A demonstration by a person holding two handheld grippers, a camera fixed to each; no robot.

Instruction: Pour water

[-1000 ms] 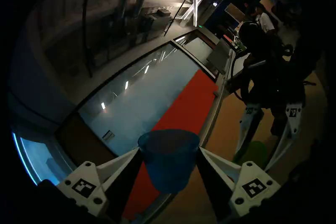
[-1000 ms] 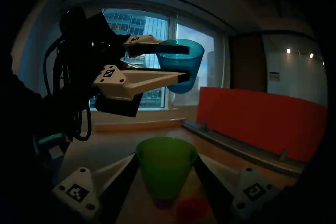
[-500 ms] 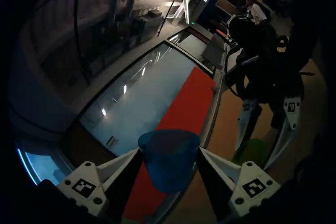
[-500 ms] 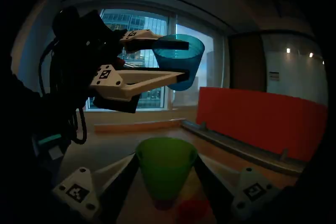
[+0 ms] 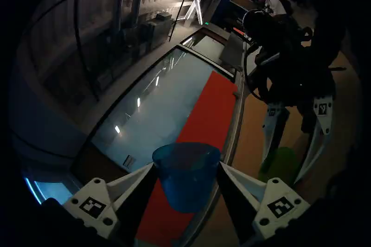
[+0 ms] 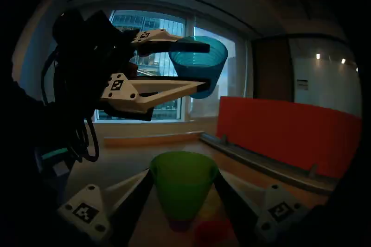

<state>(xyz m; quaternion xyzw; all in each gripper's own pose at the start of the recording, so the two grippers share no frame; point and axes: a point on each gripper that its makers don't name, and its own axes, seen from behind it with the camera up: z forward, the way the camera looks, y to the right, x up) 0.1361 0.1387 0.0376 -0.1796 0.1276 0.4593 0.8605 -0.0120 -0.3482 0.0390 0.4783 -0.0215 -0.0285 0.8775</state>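
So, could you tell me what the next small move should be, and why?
Probably bring the left gripper nearer, so the blue cup hangs over the green cup in the right gripper: now it sits high, roughly upright and seemingly farther off.

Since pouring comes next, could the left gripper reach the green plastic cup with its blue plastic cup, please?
Probably yes: the left gripper holds the blue plastic cup higher than the green plastic cup, with open air between them.

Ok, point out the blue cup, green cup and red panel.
blue cup (image 6: 204, 64), right gripper view, its side wall.
green cup (image 6: 183, 186), right gripper view, its front wall.
red panel (image 6: 287, 131), right gripper view, its flat face.
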